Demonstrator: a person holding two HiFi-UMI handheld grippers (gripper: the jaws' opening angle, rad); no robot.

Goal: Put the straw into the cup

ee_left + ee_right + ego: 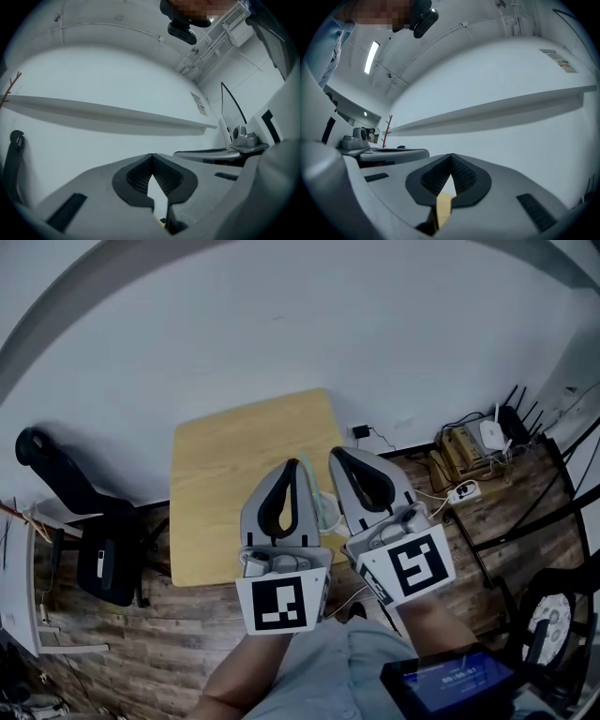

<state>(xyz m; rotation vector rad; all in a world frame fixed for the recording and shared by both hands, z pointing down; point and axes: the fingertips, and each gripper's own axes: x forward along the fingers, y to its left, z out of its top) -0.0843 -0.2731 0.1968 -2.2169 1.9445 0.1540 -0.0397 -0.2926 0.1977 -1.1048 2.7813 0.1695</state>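
Note:
In the head view both grippers are raised close to the camera above the near edge of a light wooden table (239,474). The left gripper (293,463) and right gripper (335,453) stand side by side, jaws closed tip to tip, nothing between them. A pale see-through shape (325,509), perhaps the cup, peeks out between them, mostly hidden. No straw shows in any view. The left gripper (151,155) in its own view and the right gripper (451,155) in its own view both face a white wall, shut and empty.
A black chair (105,559) stands left of the table. On the wooden floor to the right lie a power strip (465,491), cables and a white router (493,435). A lit screen (450,681) is at the bottom right. A white shelf (108,113) runs along the wall.

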